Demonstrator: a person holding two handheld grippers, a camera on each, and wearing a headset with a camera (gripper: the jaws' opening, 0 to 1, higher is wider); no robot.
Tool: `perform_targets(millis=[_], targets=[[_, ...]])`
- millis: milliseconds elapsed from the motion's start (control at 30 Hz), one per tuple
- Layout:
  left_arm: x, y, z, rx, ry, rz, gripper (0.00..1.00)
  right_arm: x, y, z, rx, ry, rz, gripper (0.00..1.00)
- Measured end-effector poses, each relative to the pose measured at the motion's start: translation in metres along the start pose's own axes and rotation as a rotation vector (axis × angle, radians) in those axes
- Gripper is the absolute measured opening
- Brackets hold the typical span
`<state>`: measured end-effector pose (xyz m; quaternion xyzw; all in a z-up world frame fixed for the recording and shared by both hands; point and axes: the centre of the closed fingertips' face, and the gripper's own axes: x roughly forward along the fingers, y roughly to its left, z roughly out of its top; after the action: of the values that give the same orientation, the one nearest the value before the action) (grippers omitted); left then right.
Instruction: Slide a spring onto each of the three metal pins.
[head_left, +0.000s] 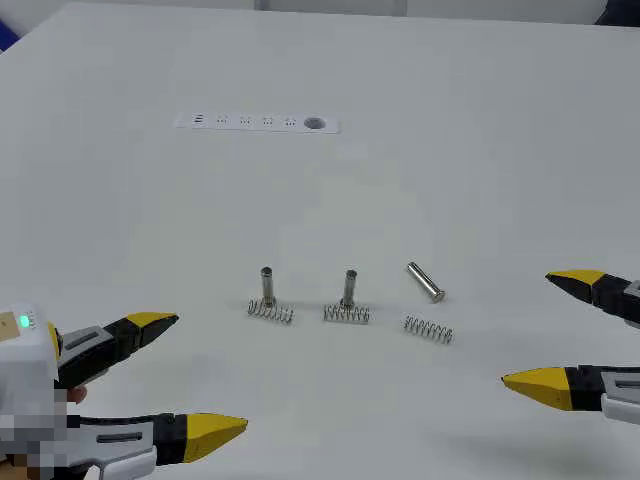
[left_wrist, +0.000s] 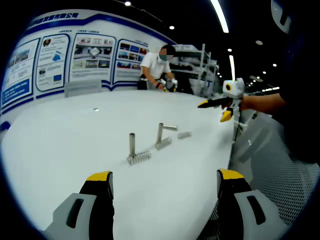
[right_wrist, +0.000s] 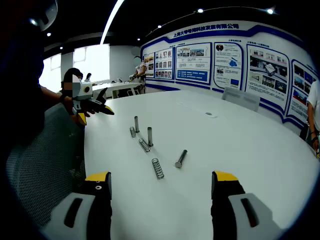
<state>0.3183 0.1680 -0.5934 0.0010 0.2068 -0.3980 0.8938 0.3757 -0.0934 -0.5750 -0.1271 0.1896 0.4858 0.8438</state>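
Observation:
Two metal pins stand upright on the white table: the left pin (head_left: 267, 285) and the middle pin (head_left: 349, 288). A third pin (head_left: 425, 282) lies on its side to the right. A spring lies flat by each: one (head_left: 271, 312) at the left pin's foot, one (head_left: 346, 315) at the middle pin's foot, one (head_left: 428, 329) in front of the lying pin. My left gripper (head_left: 197, 378) is open at the lower left, empty. My right gripper (head_left: 550, 332) is open at the right edge, empty. Both are well short of the parts. The pins (left_wrist: 132, 144) (right_wrist: 180, 159) show ahead of each gripper.
A white power strip (head_left: 258, 123) is set into the table farther back. The table's near edge (right_wrist: 95, 165) runs close to both grippers. A person (left_wrist: 156, 67) stands beyond the far side of the table, and poster boards (right_wrist: 235, 55) line the wall.

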Motion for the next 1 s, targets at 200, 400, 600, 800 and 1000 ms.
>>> perform_targets(millis=[200,400,600,800,1000], targets=[[0.001,0.000,-0.002,-0.002,0.005,-0.006,0.86,-0.001,0.000,-0.002,0.009,0.003,-0.009,0.83],[0.002,0.001,-0.003,-0.003,0.009,-0.008,0.86,-0.001,0.000,-0.004,0.017,0.010,-0.016,0.82],[0.004,0.002,-0.001,-0.002,0.006,-0.011,0.86,-0.002,-0.002,-0.006,0.026,0.016,-0.023,0.81],[0.004,0.002,-0.002,0.001,0.009,-0.012,0.85,-0.003,-0.004,-0.004,0.031,0.018,-0.034,0.80],[0.003,0.002,-0.002,-0.001,0.006,-0.006,0.84,0.000,-0.010,-0.002,0.050,0.025,-0.045,0.76]])
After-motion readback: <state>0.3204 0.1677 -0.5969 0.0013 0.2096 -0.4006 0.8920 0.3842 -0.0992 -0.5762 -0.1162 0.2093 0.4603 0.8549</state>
